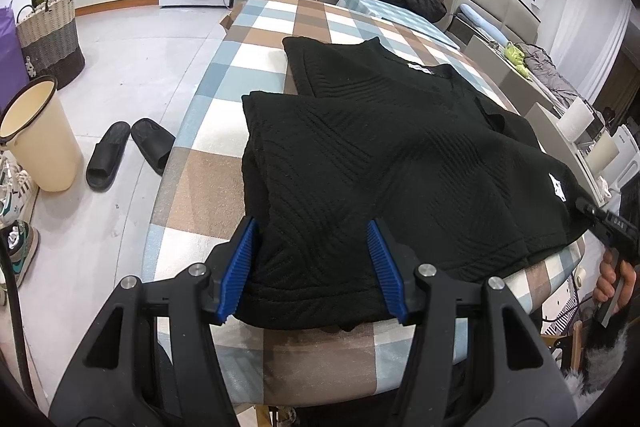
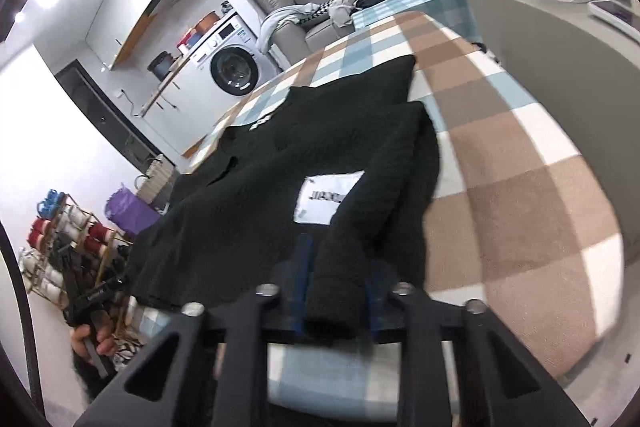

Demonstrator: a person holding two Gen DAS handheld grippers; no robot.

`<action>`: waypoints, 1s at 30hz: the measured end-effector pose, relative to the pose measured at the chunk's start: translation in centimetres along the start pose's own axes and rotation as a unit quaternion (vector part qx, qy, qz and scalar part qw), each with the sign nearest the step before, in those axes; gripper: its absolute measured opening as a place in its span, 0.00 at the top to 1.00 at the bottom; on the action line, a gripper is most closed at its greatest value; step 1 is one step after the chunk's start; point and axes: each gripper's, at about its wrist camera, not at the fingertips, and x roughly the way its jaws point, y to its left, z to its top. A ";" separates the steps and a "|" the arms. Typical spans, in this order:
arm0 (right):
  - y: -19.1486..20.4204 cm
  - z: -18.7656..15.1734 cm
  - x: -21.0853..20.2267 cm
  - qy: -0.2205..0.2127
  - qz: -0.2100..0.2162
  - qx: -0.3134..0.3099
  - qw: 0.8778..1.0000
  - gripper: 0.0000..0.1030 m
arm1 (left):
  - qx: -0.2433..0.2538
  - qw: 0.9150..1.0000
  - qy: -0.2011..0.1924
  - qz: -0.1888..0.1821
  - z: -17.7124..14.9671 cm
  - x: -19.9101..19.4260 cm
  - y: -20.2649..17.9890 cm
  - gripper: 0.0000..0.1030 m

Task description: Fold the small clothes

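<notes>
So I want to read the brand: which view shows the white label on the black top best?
The right wrist view: the white label lies large, with dark letters partly readable, one corner hidden under a fold of the black top. In the left wrist view only a small white tag at the collar shows, too small to read.

The left gripper point(image 1: 310, 267) is a black plastic frame of angular linkage arms with triangular cut-outs, joined by round silver pins. Its two fingers point(image 1: 239, 267) carry bright blue ribbed pads — saw-toothed along the inner faces. A black cable runs down the lower left edge of that view. The right gripper point(image 2: 334, 291) has the same build: black arms, silver pins, blue pads that look dark and blurred here. Each hand point(image 1: 612, 279) closes on a black handle, and a dark fuzzy cuff with pale grey fur shows at the wrist.
</notes>
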 end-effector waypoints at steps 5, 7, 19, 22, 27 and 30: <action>1.7 1.7 -1.5 -0.067 0.038 -0.011 0.997 0.93 | 0.003 1.000 0.005 0.002 0.0 -0.1 0.0 0.49; 2.2 2.4 -2.5 -0.098 0.033 -0.013 0.995 0.93 | 0.004 1.000 0.011 0.005 -0.2 0.0 0.1 0.49; 1.6 2.5 -1.8 -0.086 0.017 -0.001 0.996 0.93 | 0.005 0.999 -0.037 0.005 0.0 -2.5 0.6 0.96; 1.9 2.5 -2.0 -0.097 0.019 -0.005 0.995 0.93 | -0.005 0.998 -0.062 -0.007 1.1 -3.4 0.2 0.97; 1.5 4.3 -1.8 -0.111 0.036 0.026 0.993 0.93 | -0.020 0.994 -0.107 -0.028 4.4 -4.3 -0.2 0.97; 1.0 6.1 -1.7 -0.129 0.045 0.057 0.989 0.93 | -0.028 0.991 -0.128 -0.033 7.2 -4.1 0.1 0.97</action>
